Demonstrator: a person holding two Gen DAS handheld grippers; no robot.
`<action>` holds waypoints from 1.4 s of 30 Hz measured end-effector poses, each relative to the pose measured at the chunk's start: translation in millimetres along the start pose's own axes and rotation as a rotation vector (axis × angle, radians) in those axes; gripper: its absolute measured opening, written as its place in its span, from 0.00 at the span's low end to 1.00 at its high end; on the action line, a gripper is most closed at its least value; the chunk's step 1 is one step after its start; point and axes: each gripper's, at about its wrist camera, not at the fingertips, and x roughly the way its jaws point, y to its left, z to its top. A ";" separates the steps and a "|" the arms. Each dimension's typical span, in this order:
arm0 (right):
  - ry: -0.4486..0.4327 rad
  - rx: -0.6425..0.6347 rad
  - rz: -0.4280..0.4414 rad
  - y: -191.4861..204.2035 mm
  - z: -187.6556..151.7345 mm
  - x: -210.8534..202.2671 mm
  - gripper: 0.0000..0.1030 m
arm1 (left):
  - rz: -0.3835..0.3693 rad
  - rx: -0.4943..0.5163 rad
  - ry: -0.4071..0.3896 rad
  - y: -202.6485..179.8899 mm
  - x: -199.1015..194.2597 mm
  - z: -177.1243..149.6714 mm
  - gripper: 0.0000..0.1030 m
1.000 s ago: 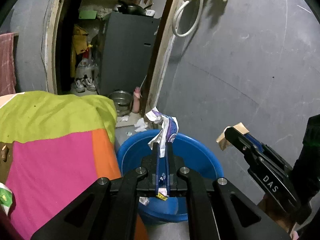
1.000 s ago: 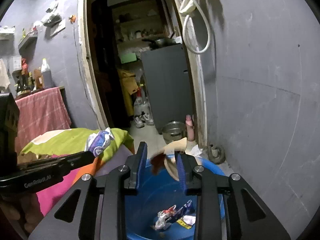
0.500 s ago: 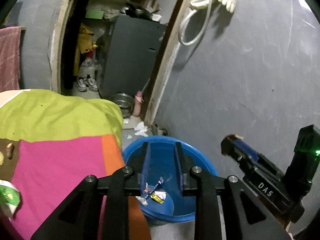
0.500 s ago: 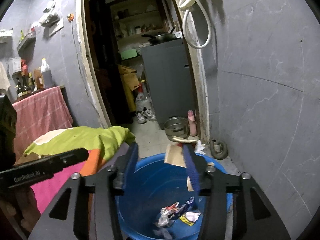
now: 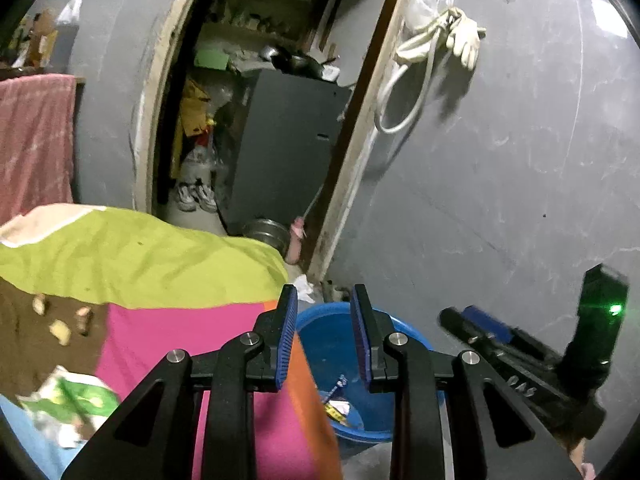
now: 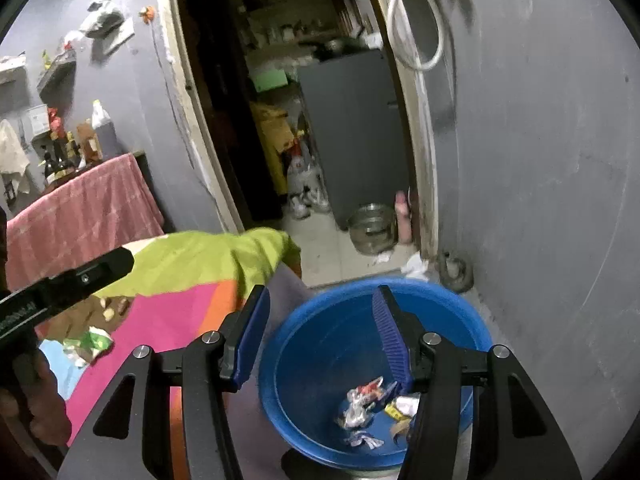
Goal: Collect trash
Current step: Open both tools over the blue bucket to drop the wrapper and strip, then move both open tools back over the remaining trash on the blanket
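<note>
Left wrist view: shows the left tongs (image 5: 324, 300) parted to a narrow gap and empty, where a second ago the pads clamped a crumpled purple-and-white wrapper above the blue basin (image 5: 328, 340). Places that wrapper now among the dropped trash (image 5: 340, 396) on the basin floor, below and just beyond the fingertips, seen through the gap. Also shows the right tongs (image 5: 472, 320) at the right edge, over the far side of the basin, without the tan scrap carried a second ago. Counts both releases as done. Leaves more to collect on the bed cover (image 5: 180, 332): a green wrapper (image 5: 72, 404) at lower left and small tan scraps (image 5: 60, 330) on the brown patch, both well apart from the left tongs and to their left. Right wrist view: shows the right tongs (image 6: 321, 296) about half spread and opening, nothing between the pads; a second ago held the tan scrap there. Places the basin directly below and ahead, with foil and paper trash piled on its floor near the right finger. Shows the green wrapper (image 6: 90, 342) and the scraps (image 6: 116, 306) on the bed at left, near the left tongs and well apart from the right tongs. Calls next for a return to the bed, probably for the green wrapper.
</note>
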 end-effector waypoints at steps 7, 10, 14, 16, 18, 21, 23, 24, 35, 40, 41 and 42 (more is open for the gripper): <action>-0.140 -0.063 0.000 43.2 25.8 -41.7 0.65 | 0.040 -0.001 -0.078 25.5 -47.3 13.8 0.36; -0.193 -0.090 0.015 65.4 34.2 -56.0 0.69 | 0.071 0.003 -0.116 41.6 -71.7 22.0 0.45; -0.280 -0.120 0.036 98.9 42.1 -73.5 0.82 | 0.111 -0.013 -0.188 65.6 -108.3 29.9 0.70; -0.314 -0.131 0.044 115.3 45.1 -77.7 0.86 | 0.129 -0.010 -0.209 76.7 -123.8 31.8 0.76; -0.349 -0.136 0.054 132.3 45.5 -81.0 0.94 | 0.153 -0.002 -0.229 86.9 -137.9 32.0 0.88; -0.385 -0.143 0.078 150.7 41.9 -84.8 1.00 | 0.196 -0.006 -0.270 104.7 -160.2 30.5 0.97; -0.395 -0.157 0.098 166.6 38.8 -82.9 1.00 | 0.216 -0.011 -0.286 115.7 -171.8 29.1 0.98; -0.397 -0.161 0.105 172.1 37.8 -81.6 1.00 | 0.226 -0.012 -0.290 122.9 -175.6 28.3 0.98; -0.316 -0.211 0.173 227.0 -1.2 -38.6 1.00 | 0.355 -0.036 -0.246 196.6 -189.2 1.8 0.98; -0.244 -0.223 0.178 234.1 -21.8 -11.9 1.00 | 0.381 -0.012 -0.196 219.3 -171.9 -13.7 0.98; -0.221 -0.227 0.184 235.3 -25.5 -4.9 1.00 | 0.383 -0.009 -0.178 224.6 -166.6 -15.2 0.98; -0.206 -0.230 0.184 235.9 -28.4 -1.3 1.00 | 0.382 -0.007 -0.161 228.8 -161.6 -16.8 0.98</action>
